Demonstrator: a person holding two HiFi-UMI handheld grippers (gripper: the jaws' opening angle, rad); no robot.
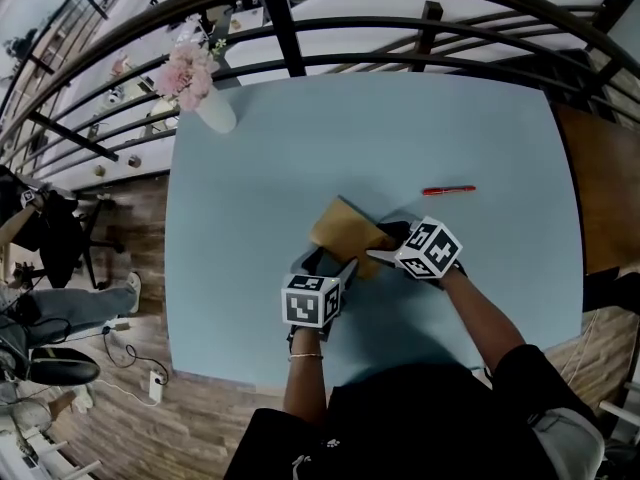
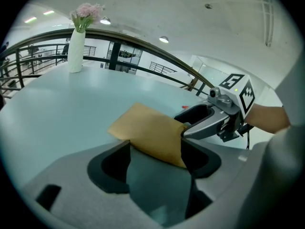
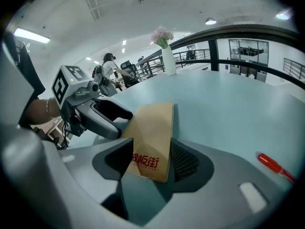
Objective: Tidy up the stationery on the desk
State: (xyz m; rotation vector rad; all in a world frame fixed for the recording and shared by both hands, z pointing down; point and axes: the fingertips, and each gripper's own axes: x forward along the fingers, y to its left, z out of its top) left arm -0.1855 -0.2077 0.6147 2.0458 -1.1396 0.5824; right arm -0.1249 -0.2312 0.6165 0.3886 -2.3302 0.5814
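Clearly, red Chinese characters on brown booklet, red pen

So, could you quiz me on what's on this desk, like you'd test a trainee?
1. True or false: the white vase holds pink flowers.
2. Which thing stands between the jaws of both the left gripper and the right gripper? A. scissors B. brown envelope C. ruler
3. What lies loose on the table, apart from both grippers?
Key: 1 true; 2 B; 3 the red pen.
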